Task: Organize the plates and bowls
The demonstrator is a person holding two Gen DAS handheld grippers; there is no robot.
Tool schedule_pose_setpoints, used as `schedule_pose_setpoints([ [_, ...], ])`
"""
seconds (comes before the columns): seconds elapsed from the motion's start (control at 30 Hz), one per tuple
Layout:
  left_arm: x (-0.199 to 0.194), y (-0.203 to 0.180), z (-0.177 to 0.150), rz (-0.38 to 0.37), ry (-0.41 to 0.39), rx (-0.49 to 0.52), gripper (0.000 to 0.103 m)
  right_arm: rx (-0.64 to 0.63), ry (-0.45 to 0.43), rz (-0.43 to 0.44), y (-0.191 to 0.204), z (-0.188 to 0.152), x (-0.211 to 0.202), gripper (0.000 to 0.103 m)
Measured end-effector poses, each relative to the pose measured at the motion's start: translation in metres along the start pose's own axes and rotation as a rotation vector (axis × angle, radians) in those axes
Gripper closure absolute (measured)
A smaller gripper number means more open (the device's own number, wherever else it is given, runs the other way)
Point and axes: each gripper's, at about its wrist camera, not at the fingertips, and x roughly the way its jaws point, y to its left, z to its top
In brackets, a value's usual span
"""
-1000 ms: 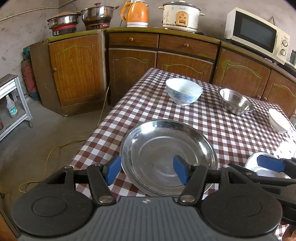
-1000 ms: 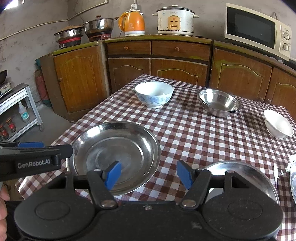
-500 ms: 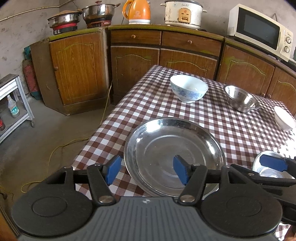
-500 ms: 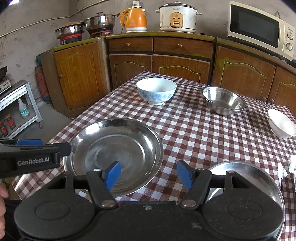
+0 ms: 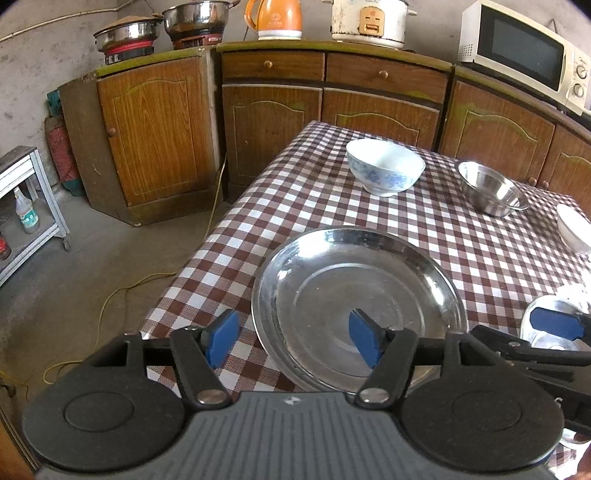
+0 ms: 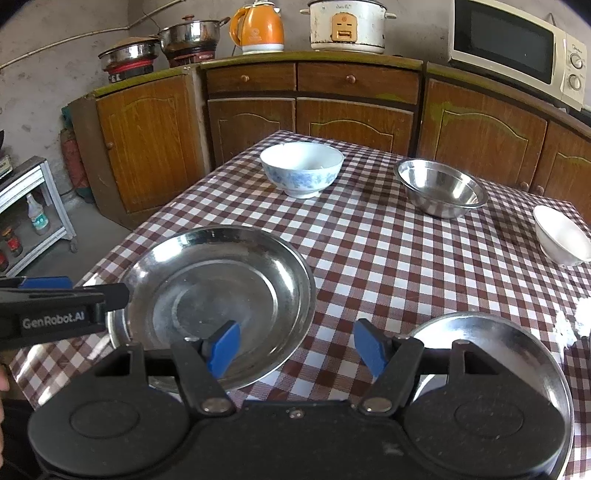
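A large steel plate (image 5: 354, 288) (image 6: 214, 291) lies at the near left of the checked table (image 6: 388, 258). My left gripper (image 5: 293, 341) hovers at its left rim with its jaws opening; the rim lies between them, one pad over the plate, one over the cloth, neither pressing. My right gripper (image 6: 295, 349) stands open above the cloth, between the large plate and a smaller steel plate (image 6: 491, 343). Farther back stand a blue-patterned bowl (image 6: 301, 173) (image 5: 386, 171), a steel bowl (image 6: 441, 188) (image 5: 491, 190) and a white bowl (image 6: 561, 236) (image 5: 574, 229).
Wooden cabinets (image 6: 354, 110) run behind the table, bearing pots, an orange kettle (image 6: 258, 29), a rice cooker (image 6: 347, 26) and a microwave (image 6: 513, 48). A metal shelf (image 5: 26, 206) and a yellow cable (image 5: 122, 291) are on the floor at left. A white crumpled scrap (image 6: 576, 321) lies at right.
Both views have tilted slightly, so the dishes sit a little lower in the frames. Nothing has been picked up or let go, and no dish has moved.
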Motion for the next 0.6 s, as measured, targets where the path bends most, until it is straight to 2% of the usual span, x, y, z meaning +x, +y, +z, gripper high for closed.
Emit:
schedule_pose_setpoints([
  [0.6, 0.027, 0.010, 0.003, 0.032, 0.030, 0.001, 0.030, 0.021, 0.028, -0.004, -0.005, 0.003, 0.026, 0.020],
])
